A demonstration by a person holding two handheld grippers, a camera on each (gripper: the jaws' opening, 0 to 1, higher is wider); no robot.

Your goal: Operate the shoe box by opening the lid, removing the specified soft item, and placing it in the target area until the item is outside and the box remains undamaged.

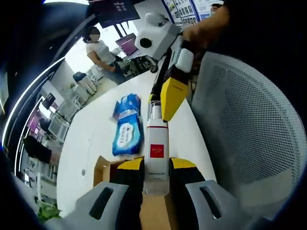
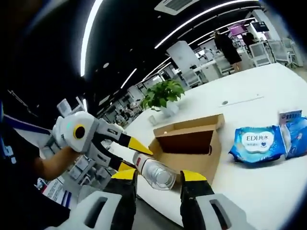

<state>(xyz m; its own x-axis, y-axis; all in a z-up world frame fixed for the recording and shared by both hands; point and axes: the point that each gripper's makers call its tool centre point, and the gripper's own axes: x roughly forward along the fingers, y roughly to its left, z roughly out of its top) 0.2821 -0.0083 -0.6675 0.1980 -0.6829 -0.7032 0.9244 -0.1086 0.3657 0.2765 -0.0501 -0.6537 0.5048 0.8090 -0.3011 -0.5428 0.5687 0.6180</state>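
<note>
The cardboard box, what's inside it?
The cardboard box stands open on the white table. In the right gripper view its inside shows only dark brown walls; the bottom is hidden by the front wall. A white bottle is outside it, held between the grippers.

Wipes pack (image 2: 256, 143) on the bench (image 2: 268, 191): reads "EDI" in large letters, followed by Chinese characters that look like 纯水. Same pack (image 1: 128, 136) in the left gripper view: "EDI" again, smaller print too blurred. Bottle (image 1: 157, 160): red square label, white text too small to read. Wall posters (image 1: 184, 9): illegible.
</note>
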